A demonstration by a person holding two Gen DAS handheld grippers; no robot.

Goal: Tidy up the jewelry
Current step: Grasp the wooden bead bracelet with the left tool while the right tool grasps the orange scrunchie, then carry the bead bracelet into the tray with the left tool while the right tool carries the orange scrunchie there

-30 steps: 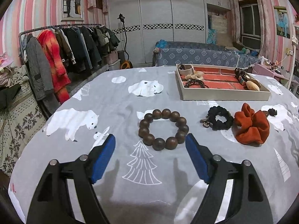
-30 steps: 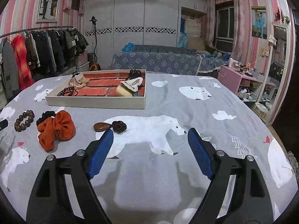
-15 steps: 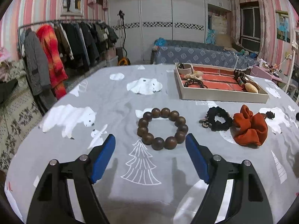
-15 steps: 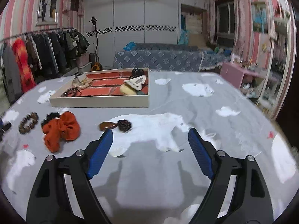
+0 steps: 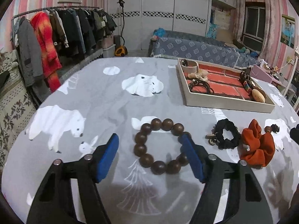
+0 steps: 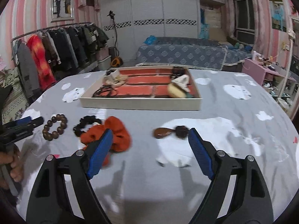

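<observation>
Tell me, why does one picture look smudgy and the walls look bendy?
Right wrist view: motion blur smears the tray and orange scrunchie. Left wrist view: sharper, the bead bracelet is crisp. Both views: the fisheye lens curves the room's edges.

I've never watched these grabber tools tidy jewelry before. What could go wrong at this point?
The left gripper has just been closing its fingers around the wooden bead bracelet, not yet gripping; one finger overlaps the ring, so round beads might roll or squirt away. The black scrunchie and orange scrunchie lie touching, so lifting one could drag the other. The right gripper is open near the small brown hair clip, an easy miss.
</observation>
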